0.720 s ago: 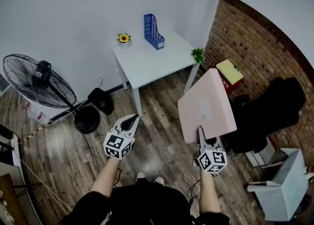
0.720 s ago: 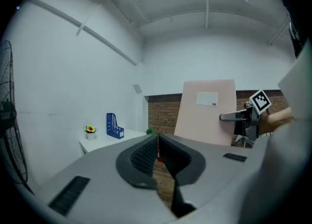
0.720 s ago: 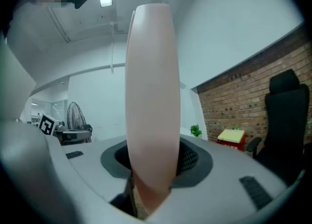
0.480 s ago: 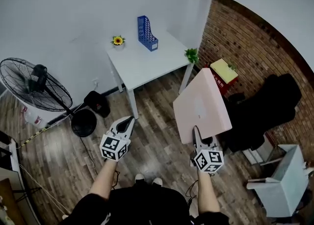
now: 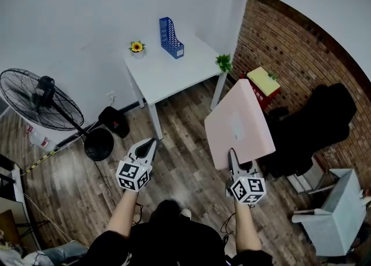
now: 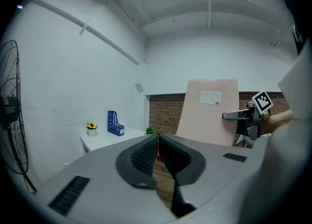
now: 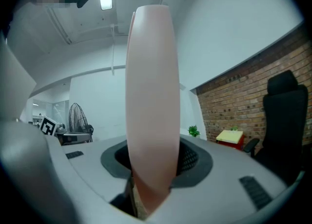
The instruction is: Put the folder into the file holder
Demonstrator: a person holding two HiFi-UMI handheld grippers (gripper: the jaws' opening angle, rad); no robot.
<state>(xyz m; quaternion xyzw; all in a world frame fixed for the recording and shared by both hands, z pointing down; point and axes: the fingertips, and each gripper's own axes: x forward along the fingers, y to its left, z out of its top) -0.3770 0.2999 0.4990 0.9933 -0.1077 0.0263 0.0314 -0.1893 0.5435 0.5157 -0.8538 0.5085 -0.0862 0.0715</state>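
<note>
Folder (image 5: 239,123) was pinched upright by the right gripper (image 5: 233,159), likely for slotting into the file holder (image 5: 170,37) at 11 o'clock. Left gripper (image 5: 152,141) sat pressed together, empty

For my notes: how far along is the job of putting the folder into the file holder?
Done: the pink folder is picked up, clamped in the right gripper. In hand: it is carried above the wooden floor, apart from the white table. Left: reach the table and put it into the blue plastic file holder. The left gripper is shut, empty.
</note>
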